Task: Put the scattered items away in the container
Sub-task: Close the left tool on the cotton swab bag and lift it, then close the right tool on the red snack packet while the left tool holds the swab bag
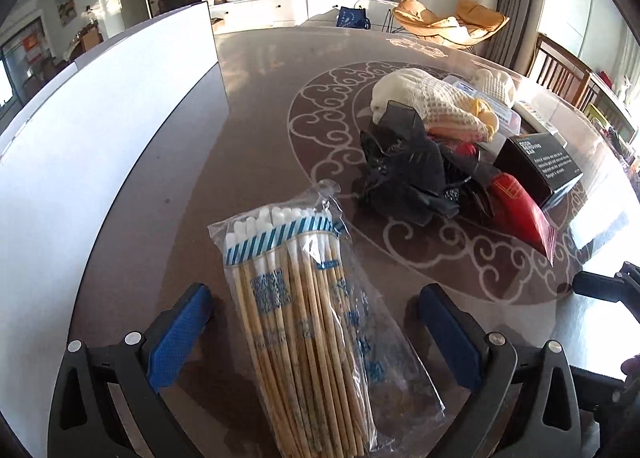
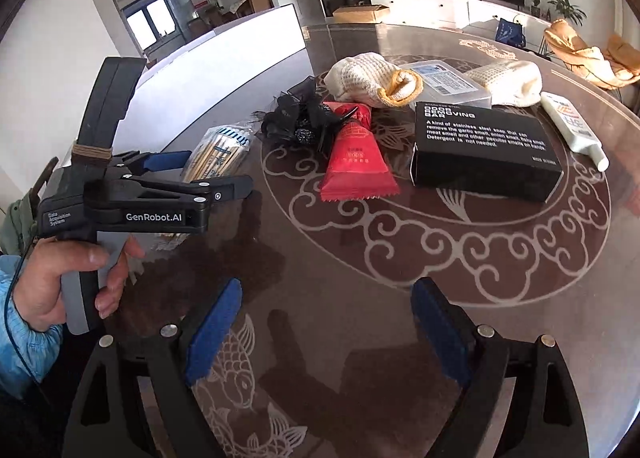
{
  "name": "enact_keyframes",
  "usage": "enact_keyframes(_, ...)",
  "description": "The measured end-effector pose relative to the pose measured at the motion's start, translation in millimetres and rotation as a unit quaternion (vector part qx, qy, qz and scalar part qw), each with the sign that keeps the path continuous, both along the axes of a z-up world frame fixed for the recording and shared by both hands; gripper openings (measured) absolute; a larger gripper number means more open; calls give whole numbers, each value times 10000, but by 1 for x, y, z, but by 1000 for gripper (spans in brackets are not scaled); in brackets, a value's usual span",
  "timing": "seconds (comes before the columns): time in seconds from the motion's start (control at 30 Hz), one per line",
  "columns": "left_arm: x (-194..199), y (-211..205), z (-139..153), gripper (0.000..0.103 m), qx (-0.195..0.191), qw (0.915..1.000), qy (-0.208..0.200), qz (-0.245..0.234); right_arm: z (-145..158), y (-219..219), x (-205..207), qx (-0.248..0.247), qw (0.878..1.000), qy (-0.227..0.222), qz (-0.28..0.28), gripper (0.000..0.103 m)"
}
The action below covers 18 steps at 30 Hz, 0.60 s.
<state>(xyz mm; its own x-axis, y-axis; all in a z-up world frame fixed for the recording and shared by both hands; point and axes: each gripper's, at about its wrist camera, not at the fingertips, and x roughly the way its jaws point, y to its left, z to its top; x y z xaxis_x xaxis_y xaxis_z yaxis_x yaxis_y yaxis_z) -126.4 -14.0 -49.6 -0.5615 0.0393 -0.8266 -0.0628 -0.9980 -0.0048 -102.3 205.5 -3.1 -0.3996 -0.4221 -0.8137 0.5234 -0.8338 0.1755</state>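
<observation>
Lengthwise between the wide jaws of the left gripper [image 1: 316,332], the clear plastic bag of wooden cotton swabs [image 1: 304,322] lies on the patterned brown surface [image 1: 256,106], cotton tips pointing away. The right gripper [image 2: 326,332] gapes empty before the black "ODOR REMOVING BAR" box [image 2: 484,150].

round brown table [image 2: 400,298] with pale scroll and fish pattern under a glossy top, on it a bag of cotton swabs [image 1: 296,322], black crumpled bag [image 1: 404,166], red packet [image 2: 354,156], black box [image 2: 484,148], waffle cloths [image 2: 370,78], clear case [image 2: 448,82], white tube [image 2: 574,128]
</observation>
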Motion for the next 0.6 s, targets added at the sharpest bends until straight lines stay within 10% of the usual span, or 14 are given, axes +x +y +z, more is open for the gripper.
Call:
enact_keyframes(0.4,4,-8,-3,103,-10,10000,59,-7,-13,-66,-99,943,9928,252,697,86)
enact_keyframes(0.5,4,-9,-3,103,-1,10000,55,-42,-6,-63,-96,887,9936,320,628,37)
enact_keyframes(0.6,8,-3,0,92,15,9994,164,-290,-5,-51,-82,849,9946,295,527,28)
